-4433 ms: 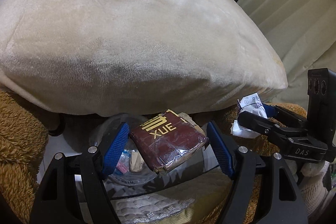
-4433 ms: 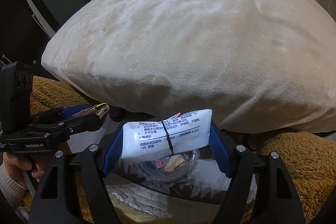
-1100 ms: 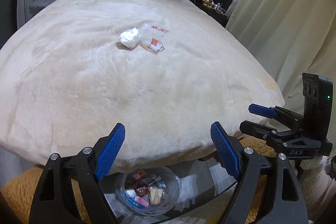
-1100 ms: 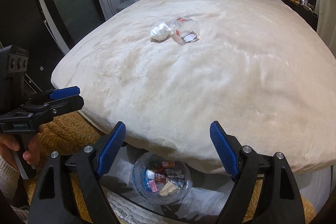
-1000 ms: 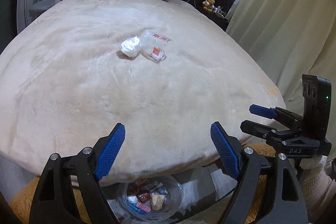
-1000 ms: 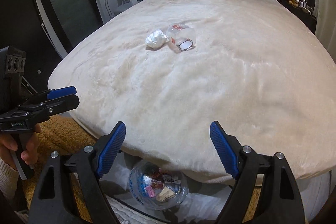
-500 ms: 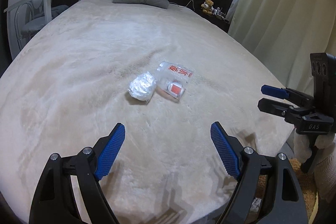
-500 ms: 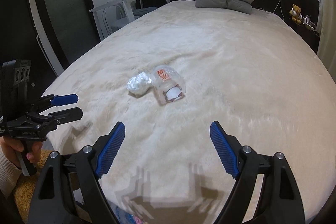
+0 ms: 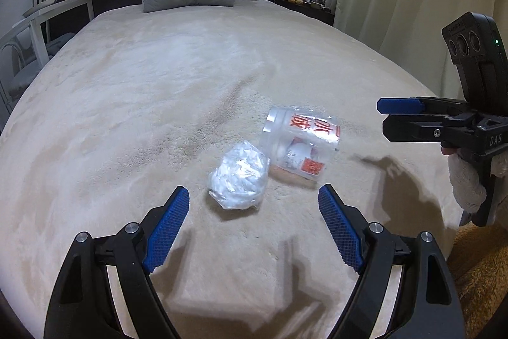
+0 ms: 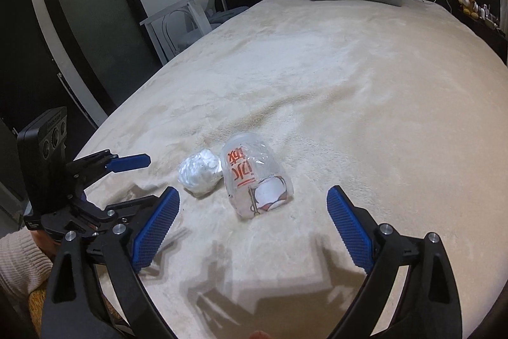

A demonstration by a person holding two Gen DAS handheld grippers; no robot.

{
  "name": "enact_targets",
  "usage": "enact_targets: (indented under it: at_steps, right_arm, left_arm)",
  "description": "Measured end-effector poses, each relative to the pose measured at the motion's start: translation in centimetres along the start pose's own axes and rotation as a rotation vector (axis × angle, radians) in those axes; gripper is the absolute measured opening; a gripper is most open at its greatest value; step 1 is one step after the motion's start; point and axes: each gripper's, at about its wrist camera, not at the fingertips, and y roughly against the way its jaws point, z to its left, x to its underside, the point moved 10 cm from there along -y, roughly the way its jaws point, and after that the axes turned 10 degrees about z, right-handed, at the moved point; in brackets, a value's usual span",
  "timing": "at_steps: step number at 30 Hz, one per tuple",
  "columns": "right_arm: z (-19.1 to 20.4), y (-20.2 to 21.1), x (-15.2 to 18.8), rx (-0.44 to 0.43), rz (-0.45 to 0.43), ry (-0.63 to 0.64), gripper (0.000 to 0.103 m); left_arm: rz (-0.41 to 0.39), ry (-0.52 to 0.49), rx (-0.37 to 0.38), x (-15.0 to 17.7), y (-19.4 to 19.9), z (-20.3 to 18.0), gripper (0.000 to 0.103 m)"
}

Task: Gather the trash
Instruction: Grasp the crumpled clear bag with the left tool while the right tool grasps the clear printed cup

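Left gripper jaws apart, empty; crumpled white plastic wad just ahead. Right gripper just widened, empty; clear red-lettered plastic cup just ahead.

Even indoor light, sharp focus; gripper shadows darken the blanket at lower frame; fisheye bends the vignetted edges.

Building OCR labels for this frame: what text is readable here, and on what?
"DAS": side of the right tongs, seen from the left wrist view.
Large red Chinese characters on the clear plastic cup lying on the bed: visible, but I can't read them with confidence.
Small red label lower on the cup: too blurred.
Small lettering on the left tongs and on both camera boxes: too small.
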Motion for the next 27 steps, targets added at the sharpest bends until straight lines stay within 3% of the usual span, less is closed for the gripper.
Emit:
enact_targets:
  at_steps: [9, 17, 22, 26, 27]
  right_arm:
    - [-0.5, -5.2, -0.9, -0.026, 0.063, 0.012, 0.093]
    - [-1.2, -6.9, -1.7, -0.050, 0.067, 0.009, 0.093]
    - [-1.1, -7.6, -1.6, -0.059, 0.075, 0.016, 0.092]
    - [-0.6, -7.8, -1.5, -0.046, 0.080, 0.050, 0.070]
    - [-0.6, -7.6, -1.4, -0.035, 0.075, 0.054, 0.069]
  left_arm:
    - [0.036, -0.054, 0.021, -1.5, -4.2, 0.8, 0.082]
    - [0.057, -0.081, 0.031, -1.4, -5.6, 0.9, 0.081]
    - [0.064, -0.084, 0.025, -1.3, -6.0, 1.1, 0.052]
    - [0.058, -0.100, 0.024, -1.0, -5.7, 0.6, 0.051]
    - [0.057, -0.104, 0.019, -1.0, -5.7, 0.6, 0.050]
